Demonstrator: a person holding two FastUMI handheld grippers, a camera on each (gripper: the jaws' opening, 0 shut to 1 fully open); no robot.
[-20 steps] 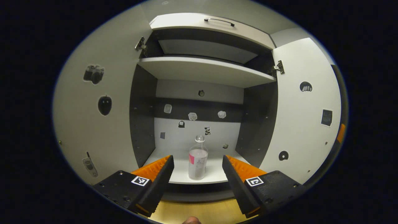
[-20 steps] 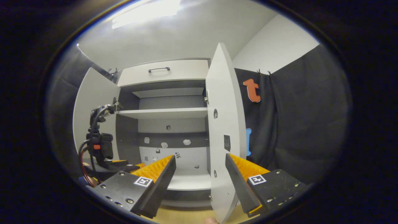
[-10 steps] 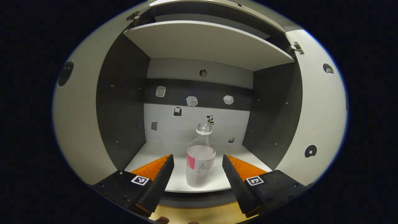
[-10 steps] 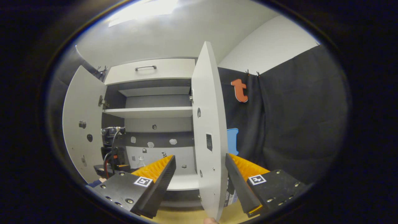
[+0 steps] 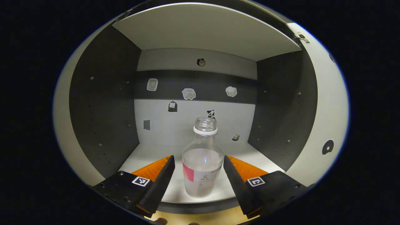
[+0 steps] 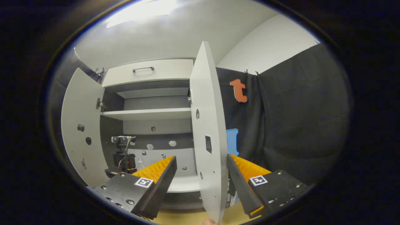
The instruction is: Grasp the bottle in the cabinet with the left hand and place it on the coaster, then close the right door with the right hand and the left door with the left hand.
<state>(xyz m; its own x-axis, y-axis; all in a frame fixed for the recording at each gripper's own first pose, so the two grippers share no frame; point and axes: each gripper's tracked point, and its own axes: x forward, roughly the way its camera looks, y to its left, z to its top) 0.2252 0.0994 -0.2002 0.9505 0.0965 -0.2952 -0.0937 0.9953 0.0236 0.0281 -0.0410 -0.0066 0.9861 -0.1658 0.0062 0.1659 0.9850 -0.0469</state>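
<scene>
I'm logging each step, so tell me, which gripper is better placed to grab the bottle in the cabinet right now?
Left. The left gripper is open with the bottle standing upright between its fingers on the cabinet's bottom shelf. The right gripper is open beside the right door, whose edge stands between its fingers.

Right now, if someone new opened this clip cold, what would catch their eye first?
The clear bottle, uncapped with a pink-patched label, stands upright at the front edge of the cabinet's lower shelf, framed between the open left gripper fingers, which do not touch it. In the right gripper view, the white right door stands open, edge-on between the open right gripper fingers.
</scene>
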